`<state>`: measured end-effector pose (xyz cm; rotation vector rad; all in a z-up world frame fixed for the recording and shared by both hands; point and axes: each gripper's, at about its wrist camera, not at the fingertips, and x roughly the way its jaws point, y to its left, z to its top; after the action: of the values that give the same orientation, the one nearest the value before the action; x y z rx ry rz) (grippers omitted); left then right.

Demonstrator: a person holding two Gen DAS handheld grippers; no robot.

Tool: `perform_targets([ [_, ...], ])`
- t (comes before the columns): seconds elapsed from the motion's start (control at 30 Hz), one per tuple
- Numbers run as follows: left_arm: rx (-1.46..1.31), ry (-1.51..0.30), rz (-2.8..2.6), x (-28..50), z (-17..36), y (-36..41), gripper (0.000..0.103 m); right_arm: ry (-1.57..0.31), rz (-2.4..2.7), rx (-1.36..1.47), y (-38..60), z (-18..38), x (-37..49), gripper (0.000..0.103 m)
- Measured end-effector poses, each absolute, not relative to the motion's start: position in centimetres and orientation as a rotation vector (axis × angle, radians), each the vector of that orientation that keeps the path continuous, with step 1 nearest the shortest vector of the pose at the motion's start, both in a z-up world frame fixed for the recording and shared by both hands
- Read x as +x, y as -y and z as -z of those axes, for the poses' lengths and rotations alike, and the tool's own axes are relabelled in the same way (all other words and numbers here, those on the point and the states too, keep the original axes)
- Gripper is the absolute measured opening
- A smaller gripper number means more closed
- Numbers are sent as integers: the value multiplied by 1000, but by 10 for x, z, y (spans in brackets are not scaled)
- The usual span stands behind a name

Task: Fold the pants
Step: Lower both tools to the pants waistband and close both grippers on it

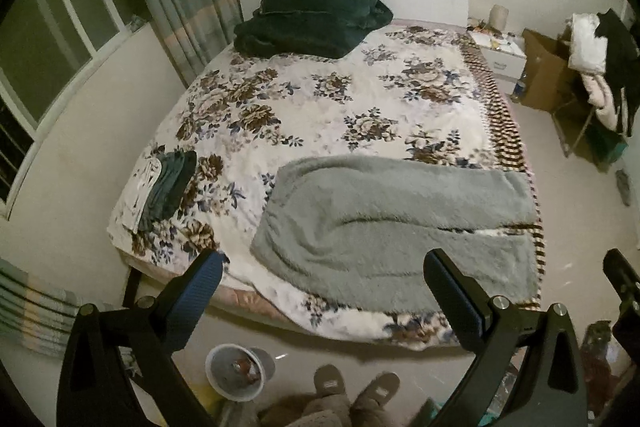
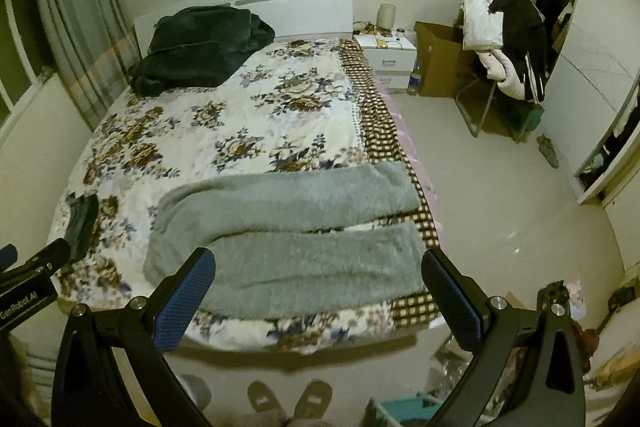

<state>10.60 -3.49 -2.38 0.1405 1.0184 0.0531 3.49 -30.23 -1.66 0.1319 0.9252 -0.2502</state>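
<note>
Grey fluffy pants [image 1: 392,223] lie spread flat across the foot of a bed with a floral cover [image 1: 340,99], waist to the left, two legs running right toward the bed's edge. They also show in the right wrist view [image 2: 288,227]. My left gripper [image 1: 320,263] is open and empty, held above the near bed edge in front of the pants. My right gripper [image 2: 316,263] is open and empty, also held above the pants' near leg. Neither touches the cloth.
Folded dark clothes [image 1: 168,183] sit at the bed's left edge. A dark green blanket [image 1: 312,15] lies by the headboard. A white bin [image 1: 236,371] and slippered feet [image 1: 356,387] are on the floor below. A nightstand [image 2: 390,55], box and clothes-laden chair [image 2: 508,55] stand right.
</note>
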Motion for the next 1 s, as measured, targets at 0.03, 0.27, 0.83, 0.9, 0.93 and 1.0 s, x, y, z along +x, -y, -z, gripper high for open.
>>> perform_targets([
  [0.03, 145, -1028, -47, 120, 33, 39, 103, -938, 253, 125, 308, 27, 52, 103],
  [0.27, 204, -1103, -20, 220, 99, 65, 103, -1047, 279, 116, 339, 113, 171, 103],
  [0.83, 395, -1312, 52, 490, 372, 122, 103, -1354, 337, -44, 402, 430, 486, 103],
  [0.9, 444, -1358, 94, 509, 417, 136, 103, -1393, 302, -92, 403, 479, 513, 103],
  [0.93, 463, -1384, 112, 519, 437, 141, 103, -1416, 287, -124, 403, 501, 523, 103],
  [1.0, 499, -1447, 165, 536, 482, 154, 103, -1469, 247, -192, 400, 549, 548, 103],
])
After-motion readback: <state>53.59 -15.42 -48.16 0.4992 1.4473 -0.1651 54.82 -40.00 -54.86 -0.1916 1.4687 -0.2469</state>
